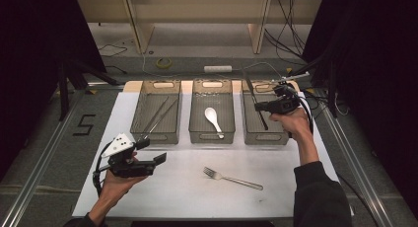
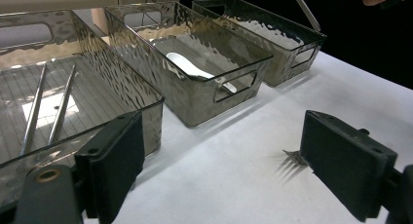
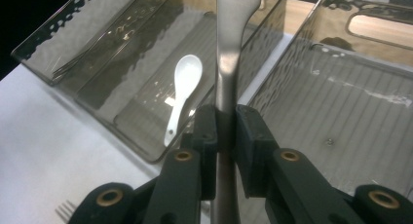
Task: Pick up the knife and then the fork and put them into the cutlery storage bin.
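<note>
Metal caught my eye first: the right gripper (image 3: pixel 225 129) had its jaws pressed together on the handle of a table knife (image 3: pixel 229 48), which ran straight up between the pads in the right gripper view. From the high view I saw that knife (image 1: pixel 255 99) held slantwise over the right bin (image 1: pixel 266 138), its upper end reaching toward the bin's far left corner and its lower end hanging over the bin's floor (whether it touched the bottom I couldn't tell). The right hand (image 1: pixel 292 122) sat just above the bin's near right corner.

My left gripper (image 1: pixel 158 159) hovered over the white mat (image 1: pixel 177 192) near the left bin (image 1: pixel 153 137), jaws spread wide with nothing between them. In the left gripper view the fork's tines (image 2: pixel 292 158) peeked out beside the right-hand jaw. The fork (image 1: pixel 232 178) lay flat on the mat in front of the middle bin (image 1: pixel 211 137), well apart from both grippers. A white spoon (image 1: pixel 213 120) rested inside the middle bin, and a pair of metal tongs (image 1: pixel 158 116) lay in the left one.
</note>
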Tool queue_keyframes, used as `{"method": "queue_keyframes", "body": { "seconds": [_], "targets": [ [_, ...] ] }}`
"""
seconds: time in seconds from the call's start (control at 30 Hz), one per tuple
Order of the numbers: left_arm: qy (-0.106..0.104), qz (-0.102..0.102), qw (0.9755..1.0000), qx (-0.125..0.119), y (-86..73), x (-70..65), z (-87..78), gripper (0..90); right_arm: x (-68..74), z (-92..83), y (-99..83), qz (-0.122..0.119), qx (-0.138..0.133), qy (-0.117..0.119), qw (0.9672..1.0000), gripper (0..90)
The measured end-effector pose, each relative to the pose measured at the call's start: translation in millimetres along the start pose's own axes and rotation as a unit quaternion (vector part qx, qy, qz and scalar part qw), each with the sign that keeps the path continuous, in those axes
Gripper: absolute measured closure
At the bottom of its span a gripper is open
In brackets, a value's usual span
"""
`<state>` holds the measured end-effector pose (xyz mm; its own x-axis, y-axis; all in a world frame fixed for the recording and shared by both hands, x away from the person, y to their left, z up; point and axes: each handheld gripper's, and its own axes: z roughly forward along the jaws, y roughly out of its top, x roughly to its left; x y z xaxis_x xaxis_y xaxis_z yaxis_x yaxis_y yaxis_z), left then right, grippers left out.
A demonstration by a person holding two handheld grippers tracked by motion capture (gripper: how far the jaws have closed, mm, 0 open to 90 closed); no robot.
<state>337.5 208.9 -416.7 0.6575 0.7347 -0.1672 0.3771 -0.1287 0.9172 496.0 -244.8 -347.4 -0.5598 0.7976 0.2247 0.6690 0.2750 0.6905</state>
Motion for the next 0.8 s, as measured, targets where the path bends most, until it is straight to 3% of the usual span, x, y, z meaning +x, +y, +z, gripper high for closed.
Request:
{"method": "queue_keyframes", "body": {
  "seconds": [0.43,0.8],
  "targets": [
    [0.0,-0.001,1.0,-0.001,-0.1,0.1,-0.4,16.1,-21.1,19.7,-1.1,0.049,0.002,-0.051,0.9975,80.4],
    [-0.001,0.001,1.0,0.0,-0.3,-0.1,-1.2,16.1,-28.1,39.7,-14.4,0.061,0.027,-0.081,0.9944,80.3]
  ]
}}
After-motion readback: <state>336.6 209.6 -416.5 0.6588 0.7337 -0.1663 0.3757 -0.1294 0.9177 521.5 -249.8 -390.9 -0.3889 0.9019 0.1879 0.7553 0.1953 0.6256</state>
